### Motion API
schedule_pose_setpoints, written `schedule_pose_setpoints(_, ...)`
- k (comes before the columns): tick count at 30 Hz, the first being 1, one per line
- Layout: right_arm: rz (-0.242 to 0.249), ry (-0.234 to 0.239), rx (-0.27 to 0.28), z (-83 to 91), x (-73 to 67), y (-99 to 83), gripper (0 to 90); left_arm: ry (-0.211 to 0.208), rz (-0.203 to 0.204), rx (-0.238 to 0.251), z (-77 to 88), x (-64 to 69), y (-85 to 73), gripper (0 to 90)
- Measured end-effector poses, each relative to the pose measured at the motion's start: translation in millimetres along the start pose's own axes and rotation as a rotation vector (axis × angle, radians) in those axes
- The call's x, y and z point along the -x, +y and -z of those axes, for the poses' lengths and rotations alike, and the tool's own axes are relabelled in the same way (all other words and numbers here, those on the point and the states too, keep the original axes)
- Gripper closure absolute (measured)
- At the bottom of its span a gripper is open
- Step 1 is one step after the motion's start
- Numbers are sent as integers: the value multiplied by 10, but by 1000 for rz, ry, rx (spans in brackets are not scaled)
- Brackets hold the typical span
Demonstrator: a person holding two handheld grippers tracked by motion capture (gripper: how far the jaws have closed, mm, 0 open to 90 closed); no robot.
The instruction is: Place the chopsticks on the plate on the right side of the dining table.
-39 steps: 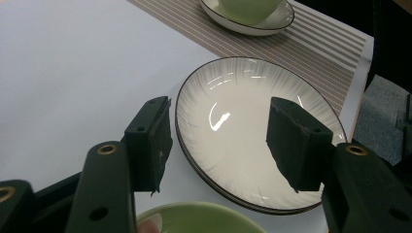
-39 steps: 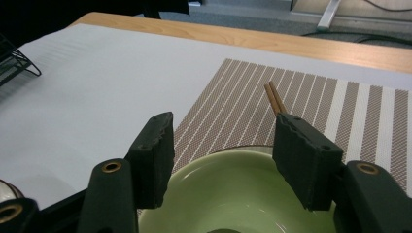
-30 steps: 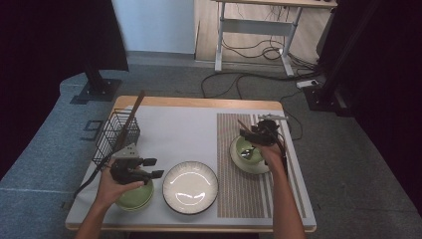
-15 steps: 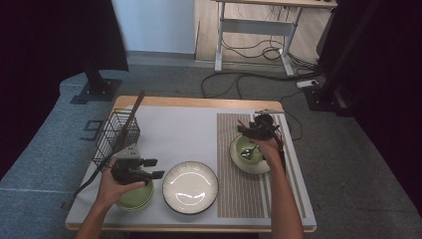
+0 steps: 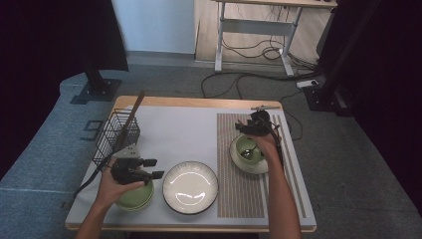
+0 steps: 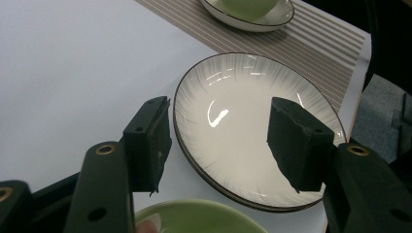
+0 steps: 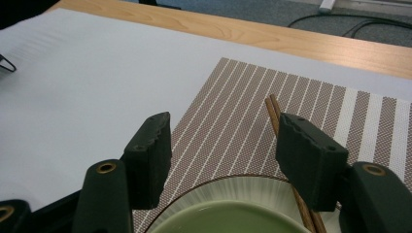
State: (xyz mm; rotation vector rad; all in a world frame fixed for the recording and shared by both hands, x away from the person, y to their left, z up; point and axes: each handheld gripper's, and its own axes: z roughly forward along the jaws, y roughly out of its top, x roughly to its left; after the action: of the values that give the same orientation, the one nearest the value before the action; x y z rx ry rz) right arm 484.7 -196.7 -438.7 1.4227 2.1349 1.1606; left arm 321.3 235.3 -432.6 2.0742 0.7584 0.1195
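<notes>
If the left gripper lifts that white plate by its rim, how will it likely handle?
The white plate looks glazed and glossy, so probably slippery against the pads. It seems ceramic: stiff, fairly heavy, likely to chip if dropped. Its shallow, wide shape may tilt under a one-sided grip from the open left gripper.

The white plate point(image 6: 252, 121) near the table's front edge looks like glazed ceramic, glossy, with fine ribbing and a dark rim line. The green bowl point(image 5: 249, 148) on the striped placemat point(image 7: 233, 121) has a smooth glazed shine; the mat itself is woven and matt. The chopsticks point(image 7: 274, 114) beside that bowl look like brown wood. The basket point(image 5: 117, 134) is thin black wire. The table point(image 7: 291, 39) edge is pale wood under a matt white sheet point(image 7: 97, 73).
</notes>
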Motion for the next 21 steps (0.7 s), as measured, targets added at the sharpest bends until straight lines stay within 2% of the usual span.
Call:
schedule_pose_setpoints(6, -5, -12, -15, -40, 0, 69, 368, -3, 7, -6, 5, -18, -16, 411)
schedule_pose_setpoints(9, 9, -19, -22, -67, -16, 103, 366, 1, 6, -4, 4, -16, -21, 407)
schedule_pose_setpoints(11, 2, -18, -14, -89, -6, 110, 366, 1, 6, 2, 13, -17, -19, 408)
schedule_pose_setpoints(14, -16, -20, -24, -131, 28, 98, 365, 4, 7, 4, 18, -28, -18, 408)
schedule_pose_setpoints(21, -23, -29, -57, -238, 39, 107, 363, 5, 13, 19, 59, -42, -25, 408)
